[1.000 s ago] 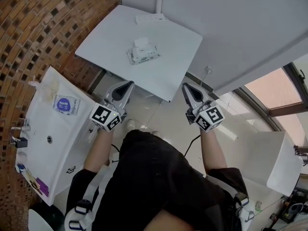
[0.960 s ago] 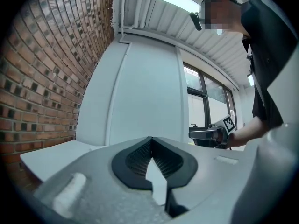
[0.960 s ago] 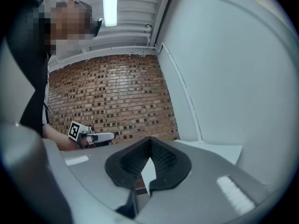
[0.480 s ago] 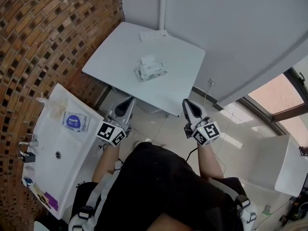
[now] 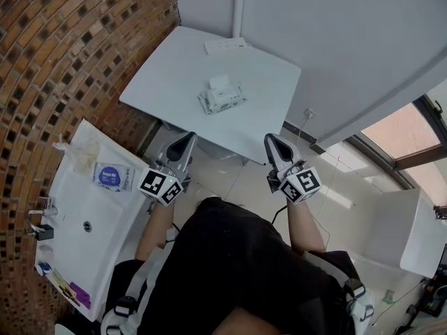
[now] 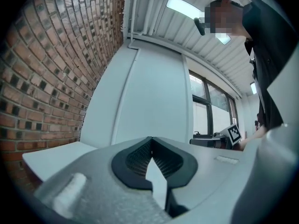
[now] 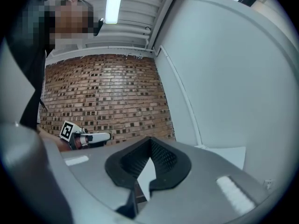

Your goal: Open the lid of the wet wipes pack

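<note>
Wipes pack lies near the middle of the white bench in head view. The left tool and right tool are by its near edge, apart from the pack. Left gripper view: tool clenched, empty. Right gripper view: tool clenched, empty, with a brick wall beyond.

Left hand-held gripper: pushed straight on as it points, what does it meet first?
Probably the near edge of the white table, just ahead of the shut left hand-held gripper. Its height against the table is unclear, so it might skim over the top instead, toward the wet wipes pack.
</note>
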A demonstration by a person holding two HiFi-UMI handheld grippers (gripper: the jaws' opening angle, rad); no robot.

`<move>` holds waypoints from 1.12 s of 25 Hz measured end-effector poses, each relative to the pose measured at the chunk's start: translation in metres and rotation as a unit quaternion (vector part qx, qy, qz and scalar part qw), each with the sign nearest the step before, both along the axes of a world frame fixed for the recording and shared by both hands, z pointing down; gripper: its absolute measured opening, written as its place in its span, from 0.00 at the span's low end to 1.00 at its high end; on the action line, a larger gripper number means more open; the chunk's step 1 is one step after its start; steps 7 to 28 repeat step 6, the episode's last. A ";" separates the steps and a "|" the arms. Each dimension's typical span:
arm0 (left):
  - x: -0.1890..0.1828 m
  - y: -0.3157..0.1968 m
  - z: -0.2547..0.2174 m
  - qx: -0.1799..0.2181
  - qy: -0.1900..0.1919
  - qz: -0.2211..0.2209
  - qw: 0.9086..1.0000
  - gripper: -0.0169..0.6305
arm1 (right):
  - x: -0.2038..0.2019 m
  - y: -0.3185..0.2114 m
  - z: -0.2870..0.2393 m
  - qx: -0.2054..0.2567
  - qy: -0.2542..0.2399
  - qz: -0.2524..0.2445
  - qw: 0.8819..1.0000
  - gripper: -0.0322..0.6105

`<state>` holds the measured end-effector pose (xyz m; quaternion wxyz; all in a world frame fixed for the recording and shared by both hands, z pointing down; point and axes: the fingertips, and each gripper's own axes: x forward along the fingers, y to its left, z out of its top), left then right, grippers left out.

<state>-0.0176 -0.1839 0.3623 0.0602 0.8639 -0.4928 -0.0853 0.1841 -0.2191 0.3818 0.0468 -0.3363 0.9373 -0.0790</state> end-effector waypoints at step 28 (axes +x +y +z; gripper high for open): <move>-0.010 -0.008 0.014 0.010 0.008 0.008 1.000 0.03 | -0.004 -0.007 0.002 0.000 -0.002 0.008 1.000 0.06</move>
